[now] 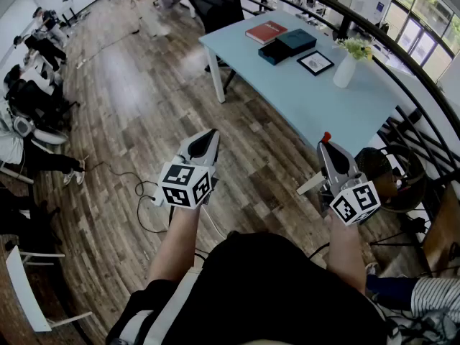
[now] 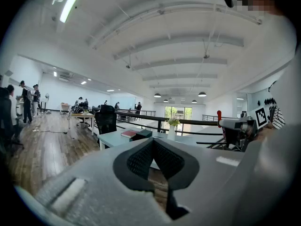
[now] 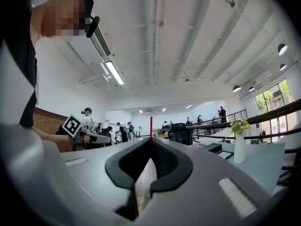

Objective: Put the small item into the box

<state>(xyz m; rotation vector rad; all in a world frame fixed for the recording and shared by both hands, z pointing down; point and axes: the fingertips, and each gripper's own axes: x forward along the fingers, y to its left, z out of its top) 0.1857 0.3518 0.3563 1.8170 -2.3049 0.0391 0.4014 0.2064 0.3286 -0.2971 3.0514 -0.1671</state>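
A dark teal box (image 1: 287, 46) lies on the far part of a light blue table (image 1: 287, 99), between a red book (image 1: 266, 31) and a small framed picture (image 1: 315, 62). No small item can be made out. My left gripper (image 1: 210, 134) and right gripper (image 1: 325, 139) hover over the wooden floor, well short of the table. Each has its jaws together and holds nothing. The left gripper view shows its tips (image 2: 153, 140) meeting below the distant box (image 2: 142, 134). In the right gripper view the red-tipped jaws (image 3: 151, 141) are shut, with the box (image 3: 214, 147) off to the right.
A white vase with flowers (image 1: 346, 67) stands at the table's right end. A black office chair (image 1: 215, 2) sits behind the table and a curved black railing (image 1: 402, 56) runs along its right. Cables (image 1: 136, 185) trail on the floor; people (image 1: 29, 92) sit at the far left.
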